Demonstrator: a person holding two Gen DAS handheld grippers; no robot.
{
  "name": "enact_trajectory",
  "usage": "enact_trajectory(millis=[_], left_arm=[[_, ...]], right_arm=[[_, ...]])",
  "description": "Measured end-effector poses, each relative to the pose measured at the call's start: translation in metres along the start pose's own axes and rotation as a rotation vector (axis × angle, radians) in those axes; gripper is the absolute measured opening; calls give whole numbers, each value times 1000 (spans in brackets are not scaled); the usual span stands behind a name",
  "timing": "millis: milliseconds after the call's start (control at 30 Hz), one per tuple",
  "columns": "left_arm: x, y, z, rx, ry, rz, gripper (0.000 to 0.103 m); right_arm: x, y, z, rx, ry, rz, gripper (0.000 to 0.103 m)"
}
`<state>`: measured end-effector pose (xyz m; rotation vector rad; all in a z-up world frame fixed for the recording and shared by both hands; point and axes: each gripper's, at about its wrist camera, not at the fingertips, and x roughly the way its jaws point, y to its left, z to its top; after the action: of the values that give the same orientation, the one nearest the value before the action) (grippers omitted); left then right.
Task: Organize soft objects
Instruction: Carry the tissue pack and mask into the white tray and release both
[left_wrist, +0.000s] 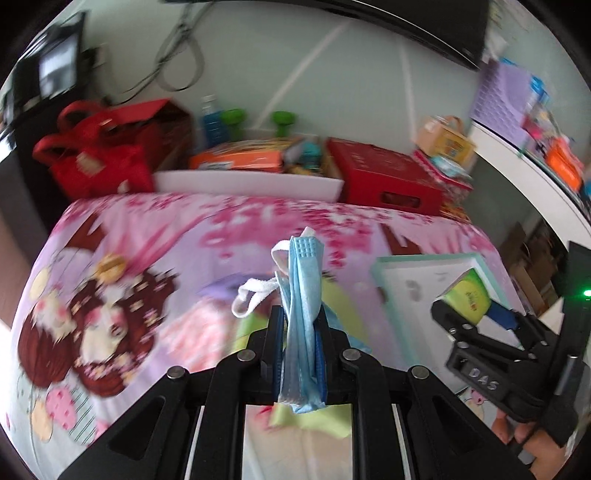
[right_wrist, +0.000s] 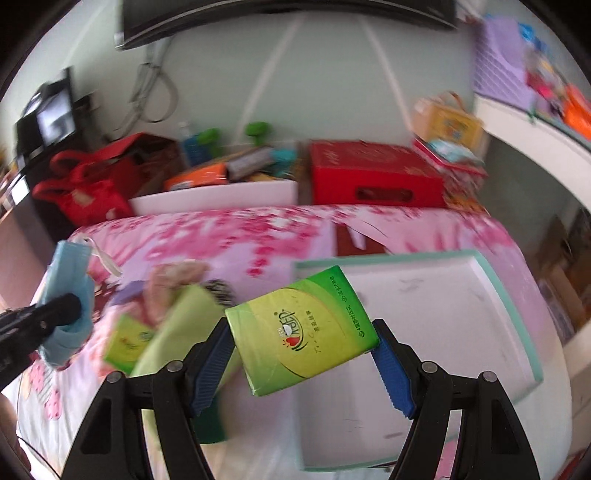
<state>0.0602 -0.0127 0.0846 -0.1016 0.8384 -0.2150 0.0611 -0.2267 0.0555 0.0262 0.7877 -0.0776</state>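
My left gripper (left_wrist: 301, 328) is shut on a folded blue face mask (left_wrist: 303, 295) with white ear loops, held above the pink patterned bed; it also shows in the right wrist view (right_wrist: 68, 291). My right gripper (right_wrist: 303, 354) is shut on a green tissue pack (right_wrist: 301, 332), tilted, held above the left edge of a white tray with a teal rim (right_wrist: 517, 306). In the left wrist view the pack (left_wrist: 469, 295) hangs over the tray (left_wrist: 410, 288). A second green tissue pack (right_wrist: 127, 341), a light green cloth (right_wrist: 177, 328), a pinkish cloth (right_wrist: 173, 280) and a dark speckled item (right_wrist: 219, 290) lie on the bed.
Beyond the bed's far edge stand a red bag (right_wrist: 85, 184), a white bin of boxes (right_wrist: 221, 195), a red box (right_wrist: 373, 173) and green dumbbells (right_wrist: 232, 133). A white shelf (right_wrist: 535, 129) with coloured items runs along the right.
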Motion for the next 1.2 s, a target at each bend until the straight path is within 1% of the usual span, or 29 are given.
enact_trajectory(millis=[167,233,300,400,567,700,800,933,1000,1033,1067,1100,1133,1200], left_arm=[[22,-51,10,92,15,-59,15],[35,-72,11,126,35,-88,15],[44,-89,11,153,45,-100,15],[61,-115,9,190,65,-126,15],[92,-152,4,236,101,-160,15],[113,-174,1,254,110,-183,16],[125,-184,-4,265,113,-186,17],[136,-187,-15,270,112,-187,17],[138,-188,-17,273,116,-184,21],[138,-188,-18,274,113,-185,32],[138,-188,-17,274,109,-182,51],[138,-188,-17,272,106,-181,62],[138,-188,-17,269,108,-182,75],[139,-187,-16,258,115,-188,76]], right_arm=[[10,-48,-4,73,25,-104,76],[14,-66,-5,108,36,-143,76],[18,-84,-9,143,52,-212,76],[24,-102,-12,168,70,-273,76],[32,-134,-21,257,95,-331,77],[38,-150,-29,291,115,-384,77],[40,-160,-34,308,125,-416,77],[41,-168,-38,336,131,-414,77],[42,-169,-39,339,136,-415,77],[42,-170,-39,340,135,-413,77],[43,-170,-39,339,136,-410,77],[43,-170,-39,334,139,-410,78],[43,-170,-39,326,142,-415,80],[44,-170,-38,320,143,-426,84]])
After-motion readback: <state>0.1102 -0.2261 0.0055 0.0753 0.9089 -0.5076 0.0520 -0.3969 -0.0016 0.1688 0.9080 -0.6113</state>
